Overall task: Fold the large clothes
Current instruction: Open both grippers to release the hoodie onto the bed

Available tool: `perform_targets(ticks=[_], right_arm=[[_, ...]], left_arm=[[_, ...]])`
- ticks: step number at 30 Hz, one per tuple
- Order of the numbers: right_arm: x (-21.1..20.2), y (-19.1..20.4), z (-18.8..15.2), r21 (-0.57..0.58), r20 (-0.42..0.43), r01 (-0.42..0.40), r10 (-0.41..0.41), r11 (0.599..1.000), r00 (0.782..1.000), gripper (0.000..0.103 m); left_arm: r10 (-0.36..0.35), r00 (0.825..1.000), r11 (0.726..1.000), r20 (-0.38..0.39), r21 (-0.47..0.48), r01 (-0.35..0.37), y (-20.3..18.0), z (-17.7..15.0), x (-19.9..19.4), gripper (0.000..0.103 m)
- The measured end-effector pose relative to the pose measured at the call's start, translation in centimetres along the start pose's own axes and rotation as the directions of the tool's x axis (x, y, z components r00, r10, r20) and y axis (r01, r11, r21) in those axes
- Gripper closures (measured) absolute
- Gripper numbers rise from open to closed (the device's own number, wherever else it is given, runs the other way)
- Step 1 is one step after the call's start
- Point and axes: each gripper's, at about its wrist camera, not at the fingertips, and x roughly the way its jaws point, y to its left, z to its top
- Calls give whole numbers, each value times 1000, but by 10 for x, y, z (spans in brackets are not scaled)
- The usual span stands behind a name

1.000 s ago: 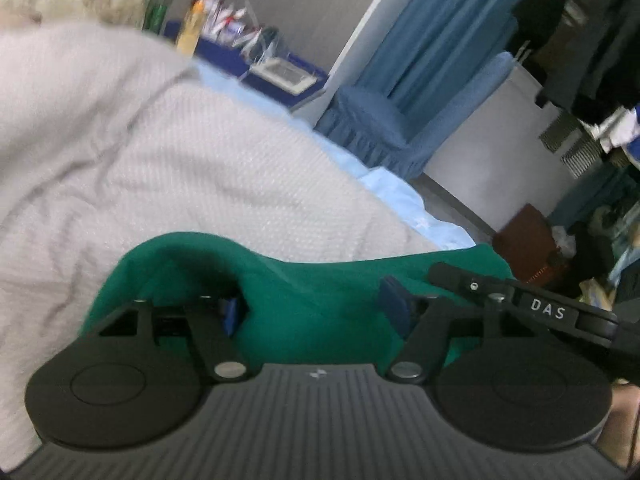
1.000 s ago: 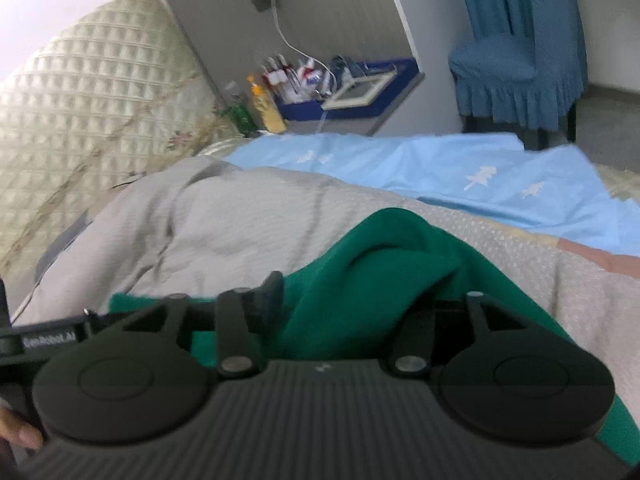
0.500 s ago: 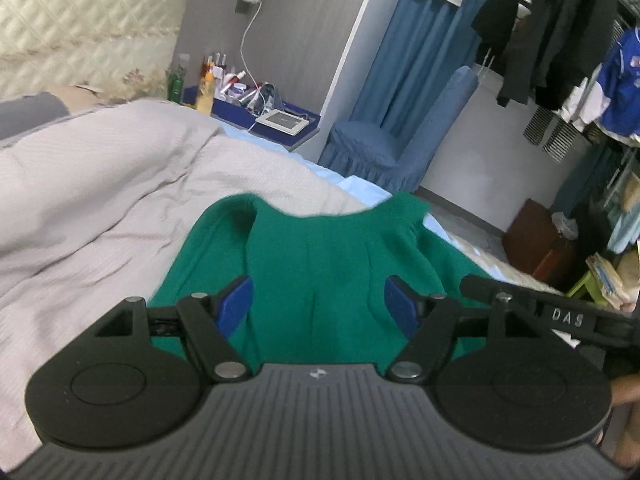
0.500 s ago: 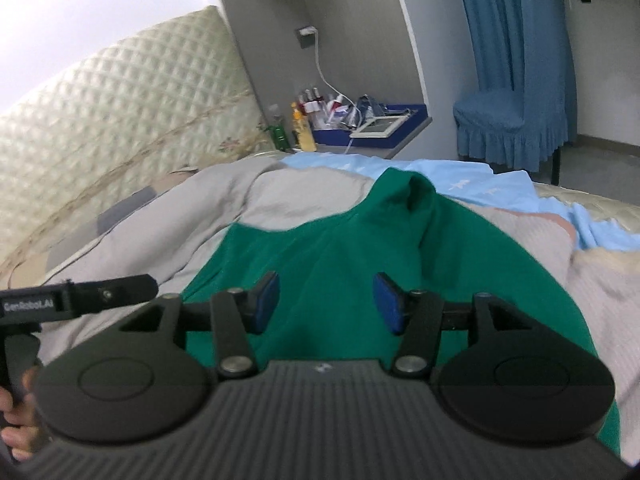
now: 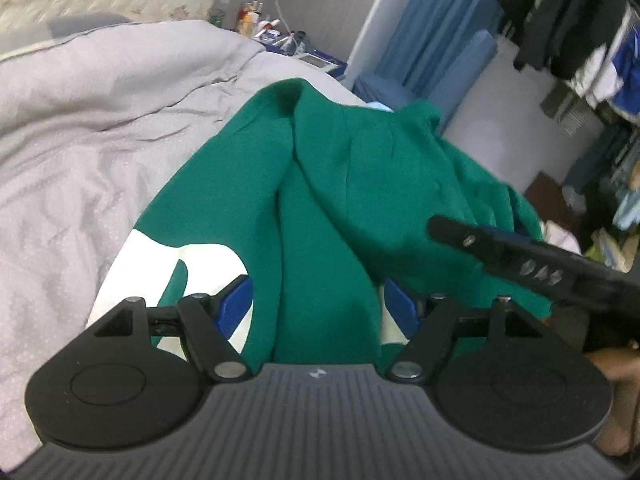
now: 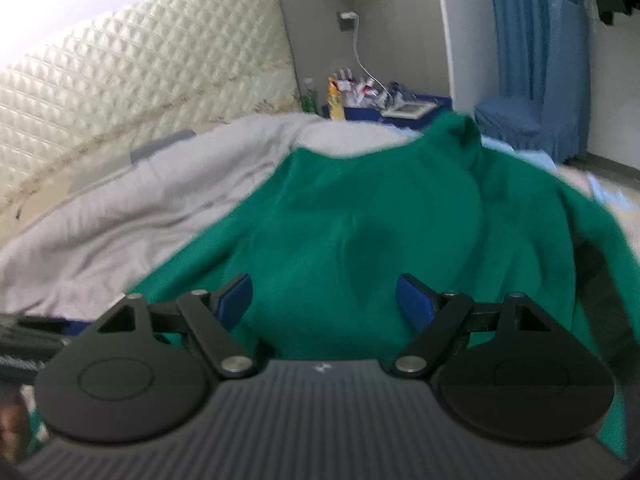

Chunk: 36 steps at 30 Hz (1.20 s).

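A large green garment (image 5: 344,184) with a white print (image 5: 148,264) lies rumpled on the grey bed cover (image 5: 88,128). My left gripper (image 5: 316,304) is open, its blue pads on either side of a raised green fold. The right gripper's body (image 5: 532,264) crosses the right of the left wrist view. In the right wrist view the green garment (image 6: 380,224) fills the middle, and my right gripper (image 6: 324,298) is open just above it with nothing between the pads.
A quilted headboard (image 6: 140,92) stands behind the bed. A bedside table with bottles and a tablet (image 6: 376,104) is at the far side. A blue covered chair (image 6: 528,120) and hanging clothes (image 5: 568,28) stand to the right.
Both grippers have pulled back from the garment, so more of it shows, including the white print. Both sets of fingers have opened wider over the last second.
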Motion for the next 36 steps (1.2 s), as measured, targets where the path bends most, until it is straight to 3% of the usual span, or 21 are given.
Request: perform_targets(ticks=[3,7,10,13,17,22,27,29,31,36], right_arm=[[16,-1,-15,32,-41,30,-28,999,999,22],[36,3,-21,-28,-71,63,-65,998,995,24],[49,4,-18,-38,-88,115,-118,993,989,68],[53,3,1,-47,-55,143,-145,989,988,84],[70,9,57,-109,21,191,-190,975,982,85],[114,10,160,-141,115,255,-240,957,964,86],[170,6,247,-137,235,330,-293,934,927,86],[192,2,268,-143,280,361,-312,922,908,86],[220,-9,282,-127,274,391,-346,912,897,86],[285,-38,270,-81,195,406,-385,910,902,86]], left_arm=[[37,999,998,6,48,-37,-4,-3,-1,26],[39,999,998,15,39,-39,1,-1,-5,26],[37,999,999,20,24,-37,7,6,-5,26],[38,999,999,16,-9,-38,14,9,-6,26],[38,999,999,31,-8,-38,20,11,-9,26],[13,999,999,38,-35,-12,30,9,-1,26],[10,998,999,60,-35,-8,40,10,14,26],[-4,997,999,79,-36,7,44,13,20,26],[-15,995,1000,102,-24,17,47,15,27,26],[-15,990,999,138,-35,20,52,12,45,26]])
